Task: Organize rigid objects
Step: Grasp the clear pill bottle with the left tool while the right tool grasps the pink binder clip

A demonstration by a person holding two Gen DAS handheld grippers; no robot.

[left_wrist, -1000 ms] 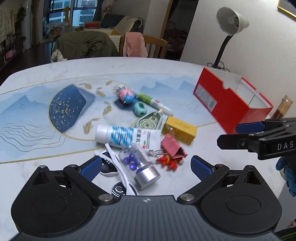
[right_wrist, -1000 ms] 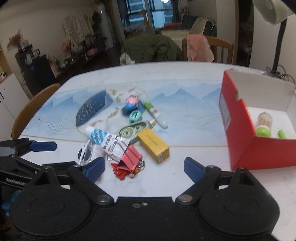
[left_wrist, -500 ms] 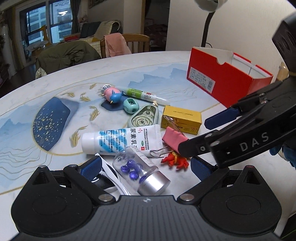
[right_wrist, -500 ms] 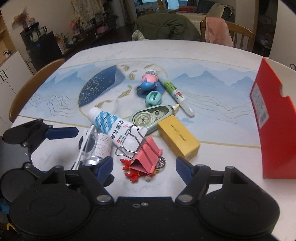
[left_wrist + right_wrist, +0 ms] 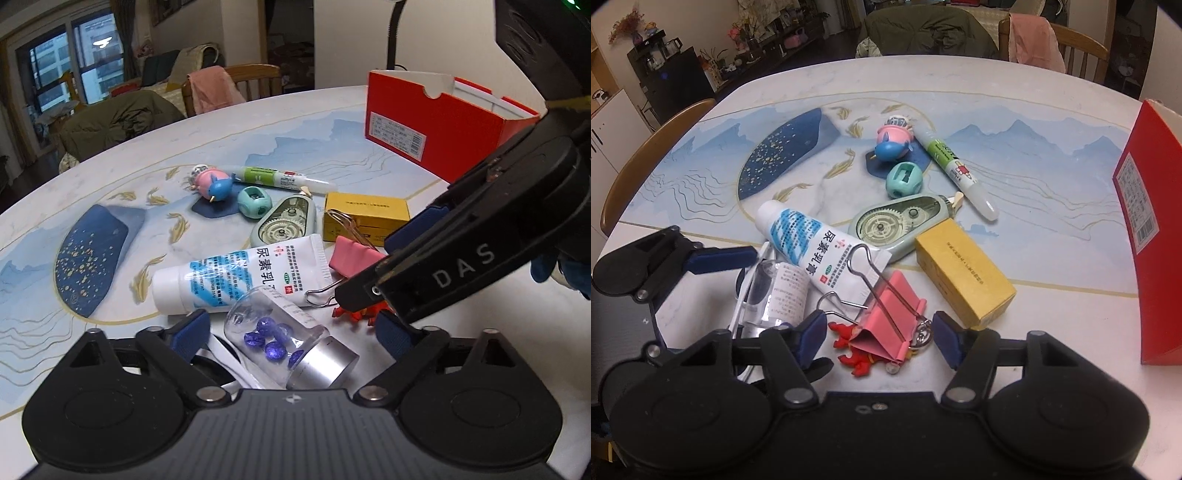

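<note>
With both grippers dropped right over the pile, the step in hand looks like a double pick, and it probably goes best if each set of jaws is centred on its own item before any squeeze is made. The right gripper point(image 5: 879, 332) is set at a medium width, its jaws having just been closing, and the pink binder clip point(image 5: 890, 325) sits between them with a visible gap on each side, so nothing is pinched yet; the clip's wire handles and the red crab charm point(image 5: 855, 350) tucked under it should be kept clear of the pads, or the whole bundle could get dragged along. The left gripper point(image 5: 291, 332) is spread wide, its jaws also having just been narrowing a little, and the clear glass vial point(image 5: 284, 343) with blue beads lies between them, untouched as far as can be seen; a grip across the glass body rather than the metal cap is likely steadier. Just beyond, the white ointment tube point(image 5: 820, 247) is touching both items, so it may get nudged. Further out, well apart on the right side of the table point(image 5: 1052, 325), the red box point(image 5: 1152, 236) is presumably where everything is meant to go.
</note>
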